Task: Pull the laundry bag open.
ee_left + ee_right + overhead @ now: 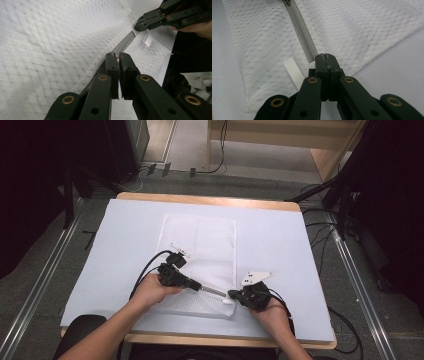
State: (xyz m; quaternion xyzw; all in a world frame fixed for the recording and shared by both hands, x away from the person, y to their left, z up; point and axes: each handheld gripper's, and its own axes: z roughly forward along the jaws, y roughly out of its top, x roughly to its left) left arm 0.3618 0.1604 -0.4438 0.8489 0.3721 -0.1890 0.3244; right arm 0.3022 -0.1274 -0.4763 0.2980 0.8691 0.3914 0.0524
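**Zip pinched at both ends, run unfinished**

We see the mesh bag (200, 265) flat on the table (280, 240), its zip (303, 37) along its near edge. Our right gripper (325, 58) clenches the zip's end; our left gripper (117, 56) seems clamped on the slider. Whether it opens or closes, we cannot tell.

zipper pull (116, 56) hidden between fingers (111, 67)
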